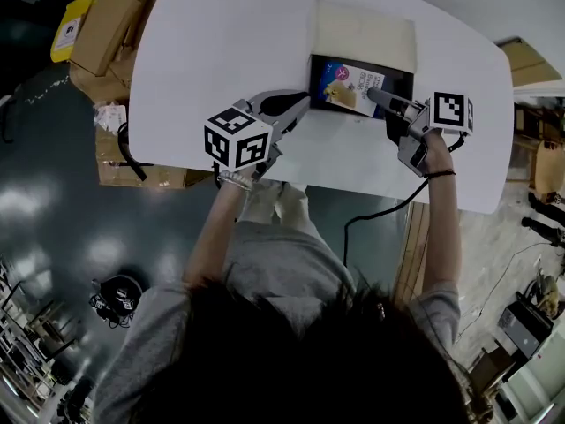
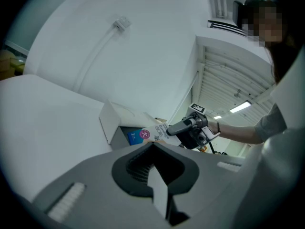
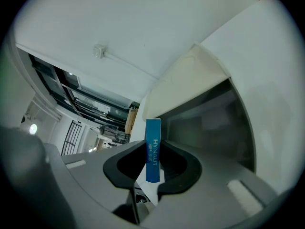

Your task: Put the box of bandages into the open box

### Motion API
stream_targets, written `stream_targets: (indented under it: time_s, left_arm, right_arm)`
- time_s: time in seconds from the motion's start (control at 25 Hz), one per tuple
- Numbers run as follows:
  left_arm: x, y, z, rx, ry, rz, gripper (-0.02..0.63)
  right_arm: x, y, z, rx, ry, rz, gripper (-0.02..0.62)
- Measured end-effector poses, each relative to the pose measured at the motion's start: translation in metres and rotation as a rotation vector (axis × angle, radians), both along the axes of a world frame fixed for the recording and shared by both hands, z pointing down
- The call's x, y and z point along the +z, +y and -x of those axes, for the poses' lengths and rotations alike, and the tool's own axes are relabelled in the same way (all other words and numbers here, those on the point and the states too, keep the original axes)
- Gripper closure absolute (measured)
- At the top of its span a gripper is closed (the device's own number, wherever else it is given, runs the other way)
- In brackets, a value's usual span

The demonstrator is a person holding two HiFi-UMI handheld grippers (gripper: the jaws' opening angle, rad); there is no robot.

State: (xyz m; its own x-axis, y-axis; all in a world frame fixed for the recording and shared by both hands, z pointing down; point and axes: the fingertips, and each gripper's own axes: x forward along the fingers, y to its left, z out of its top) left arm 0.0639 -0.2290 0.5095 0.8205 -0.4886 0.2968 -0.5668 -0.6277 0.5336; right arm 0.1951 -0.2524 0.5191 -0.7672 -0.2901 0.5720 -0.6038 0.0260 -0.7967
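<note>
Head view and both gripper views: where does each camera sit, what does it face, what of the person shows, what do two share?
Head view: on the head, steeply down at table, open box, left hand-held gripper, right hand-held gripper; hair, arms show.
Left gripper view: on the left one, across the table toward the open box; right forearm shows.
Right gripper view: on the right one, into the open box; no body.
Shared: bandage box.
</note>
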Motion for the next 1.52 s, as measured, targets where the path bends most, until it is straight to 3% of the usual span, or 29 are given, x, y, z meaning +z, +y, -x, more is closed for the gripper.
stream_targets:
  time_s: [0.64,1.12,1.52]
  left_arm:
    - [0.005,0.0,-0.001,-0.003,0.007,0.02,0.612]
    - [0.008,0.001,0.001,-0.005,0.014,0.028,0.612]
    - [0.007,0.003,-0.002,-0.003,0.026,0.033,0.612]
  right_arm:
    - [0.018,-0.02,0.012,-0.104,-0.025,0.113,0.502]
    - [0.035,-0.02,0.005,-0.148,0.076,0.176,0.482]
    - [0.051,-0.027,-0.003,-0.18,0.17,0.144,0.467]
